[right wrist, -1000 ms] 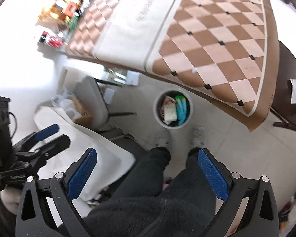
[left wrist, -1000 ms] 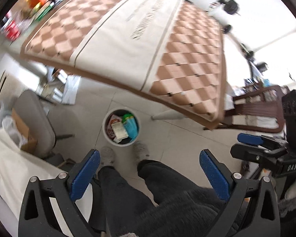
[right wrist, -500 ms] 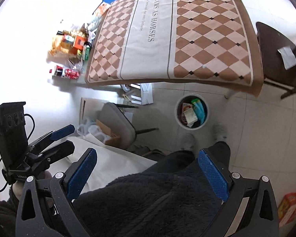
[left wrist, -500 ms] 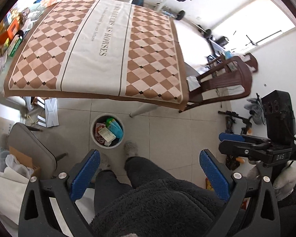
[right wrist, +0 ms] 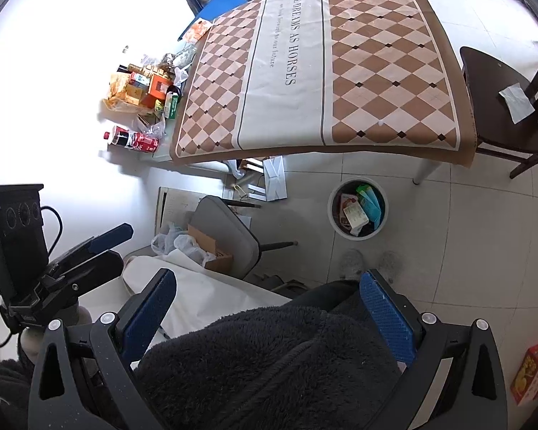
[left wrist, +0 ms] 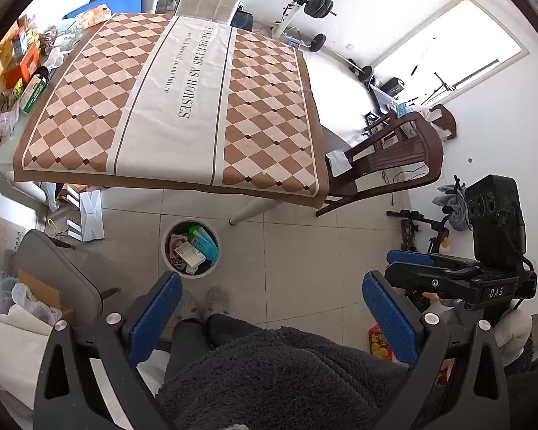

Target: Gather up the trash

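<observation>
A round white trash bin (left wrist: pixel 168 259) stands on the tiled floor under the table's near edge, with several wrappers and boxes inside; it also shows in the right wrist view (right wrist: pixel 335 224). My left gripper (left wrist: pixel 270 310) is open and empty, held high above the floor over the person's legs. My right gripper (right wrist: pixel 269 306) is open and empty too. Each gripper shows from the side in the other's view: the right gripper (left wrist: pixel 444 268) and the left gripper (right wrist: pixel 86 251). The checkered tablecloth (left wrist: pixel 183 107) lies bare.
Snack boxes, bags and cola bottles (right wrist: pixel 136 139) crowd the table's left end. A dark wooden chair (left wrist: pixel 387 165) with a paper on its seat stands right of the table. A grey chair (right wrist: pixel 229 236) and a cardboard box sit left. A red box (right wrist: pixel 531 372) lies on the floor.
Both grippers have risen and tilted up, so the whole table and room have come into view and the bin looks smaller. Both stayed open and empty.
</observation>
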### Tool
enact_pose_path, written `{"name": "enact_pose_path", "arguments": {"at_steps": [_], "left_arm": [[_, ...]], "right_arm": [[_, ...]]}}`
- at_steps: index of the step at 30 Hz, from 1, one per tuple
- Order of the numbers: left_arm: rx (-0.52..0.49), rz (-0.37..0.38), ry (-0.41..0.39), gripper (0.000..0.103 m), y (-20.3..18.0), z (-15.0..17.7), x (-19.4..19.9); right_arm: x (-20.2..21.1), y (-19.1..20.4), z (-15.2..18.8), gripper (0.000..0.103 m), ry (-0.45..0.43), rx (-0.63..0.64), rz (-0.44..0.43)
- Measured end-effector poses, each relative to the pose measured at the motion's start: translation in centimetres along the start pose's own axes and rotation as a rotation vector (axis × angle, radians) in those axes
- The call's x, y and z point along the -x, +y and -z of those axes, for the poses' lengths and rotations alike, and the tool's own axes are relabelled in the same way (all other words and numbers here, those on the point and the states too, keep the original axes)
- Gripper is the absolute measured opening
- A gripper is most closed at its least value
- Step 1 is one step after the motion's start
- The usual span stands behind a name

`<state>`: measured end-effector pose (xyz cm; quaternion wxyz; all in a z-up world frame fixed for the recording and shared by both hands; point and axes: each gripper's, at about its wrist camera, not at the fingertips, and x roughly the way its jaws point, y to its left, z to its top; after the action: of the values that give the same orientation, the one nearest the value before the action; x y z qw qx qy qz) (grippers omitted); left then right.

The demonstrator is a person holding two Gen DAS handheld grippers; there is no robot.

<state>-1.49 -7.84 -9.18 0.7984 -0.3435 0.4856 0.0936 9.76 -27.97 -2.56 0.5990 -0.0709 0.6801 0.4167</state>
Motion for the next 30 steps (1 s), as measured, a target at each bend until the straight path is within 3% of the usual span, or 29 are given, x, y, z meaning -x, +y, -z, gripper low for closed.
{"name": "enact_pose_path", "arguments": {"at_steps": [30], "left_arm": [[-0.06,0.009,0.018,0.103,-1.8,1.2,-0.2]], "right_arm": [[0.6,-1.3,1.4,0.103,0.006,0.004,0.005]]}}
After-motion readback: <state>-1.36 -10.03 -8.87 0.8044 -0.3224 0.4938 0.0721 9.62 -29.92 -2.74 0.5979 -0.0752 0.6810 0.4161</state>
